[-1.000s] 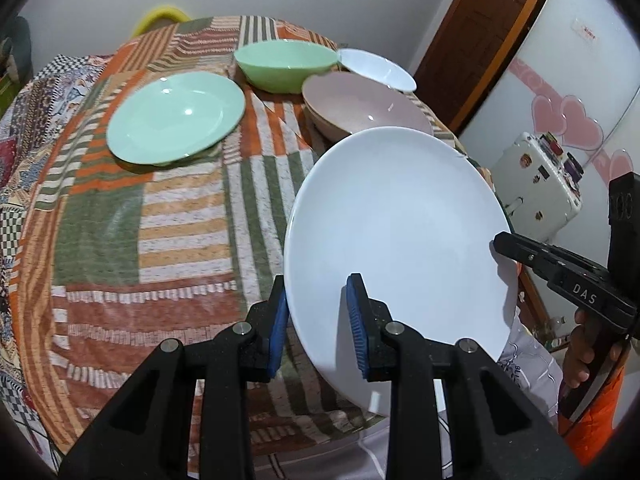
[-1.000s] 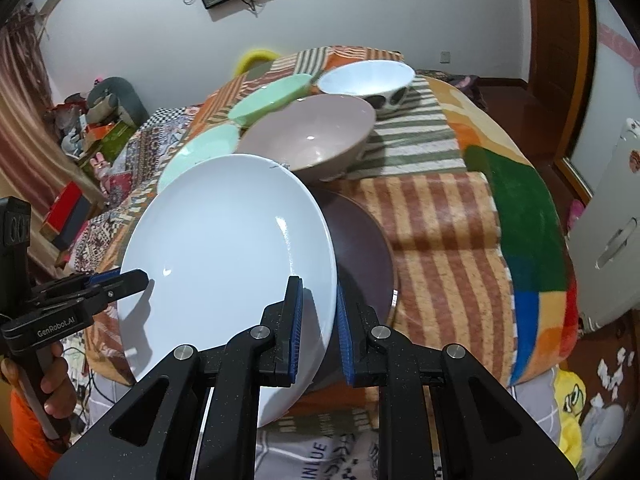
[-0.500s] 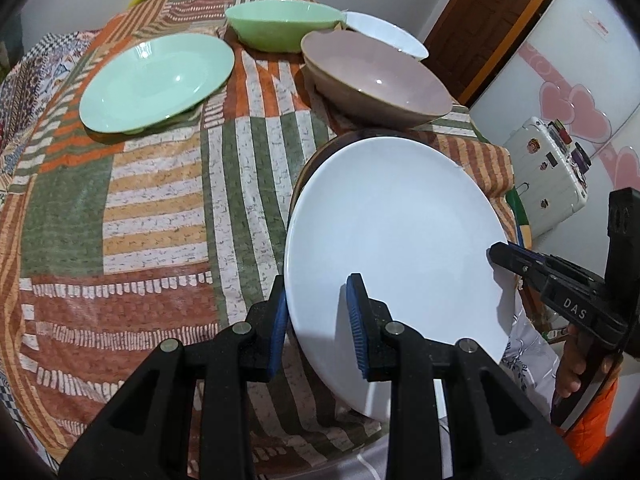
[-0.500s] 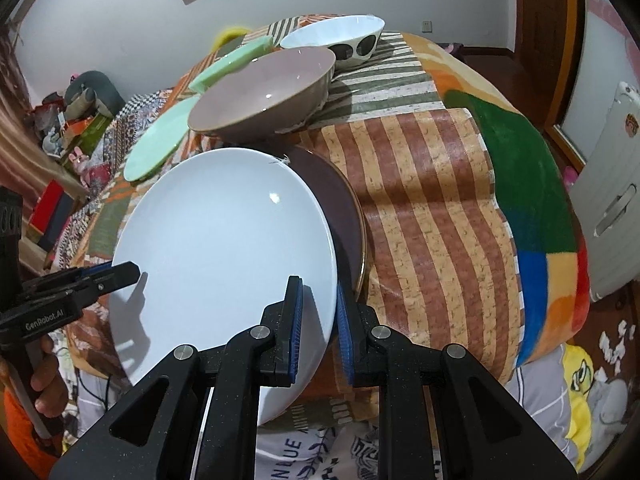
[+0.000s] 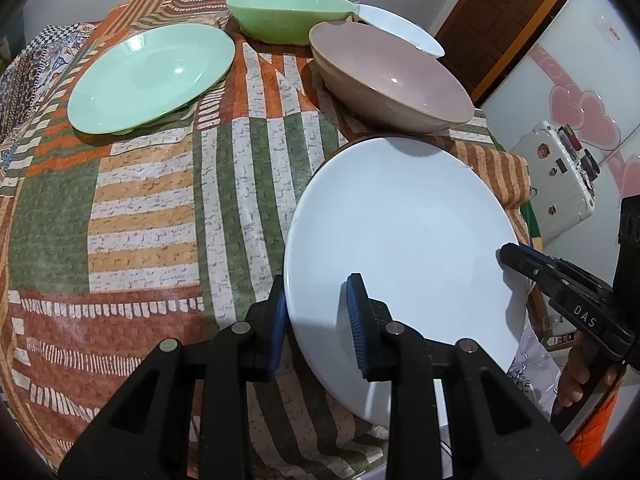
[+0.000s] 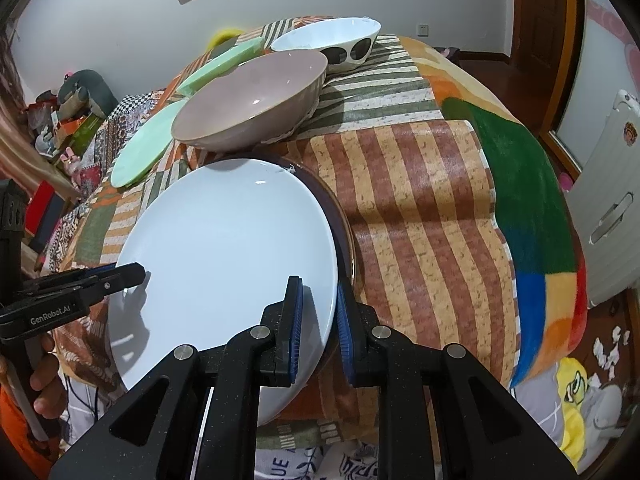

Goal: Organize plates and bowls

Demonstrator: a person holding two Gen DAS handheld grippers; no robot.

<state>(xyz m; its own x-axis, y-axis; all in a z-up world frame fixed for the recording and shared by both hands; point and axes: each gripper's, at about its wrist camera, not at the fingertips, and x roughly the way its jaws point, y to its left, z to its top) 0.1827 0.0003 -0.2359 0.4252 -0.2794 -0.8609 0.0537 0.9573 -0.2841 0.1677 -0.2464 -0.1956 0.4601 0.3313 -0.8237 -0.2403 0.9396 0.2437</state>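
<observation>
Table (image 5: pixel 144 208): patchwork cloth, mint plate (image 5: pixel 150 78) at 11 o'clock.
Left gripper (image 5: pixel 318 320): clamps white plate (image 5: pixel 400 232).
Right gripper (image 6: pixel 320 322): pinches the opposite rim.

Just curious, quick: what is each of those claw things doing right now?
Left gripper: closed on the white plate rim.
Right gripper: closed on the same plate's opposite rim.

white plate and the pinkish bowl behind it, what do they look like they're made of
White plate: likely glazed ceramic or melamine; smooth, glossy, small sharp highlights, a chip on its far rim. Pinkish bowl: same glossy finish, a bright glint inside; material cannot be settled.
</observation>
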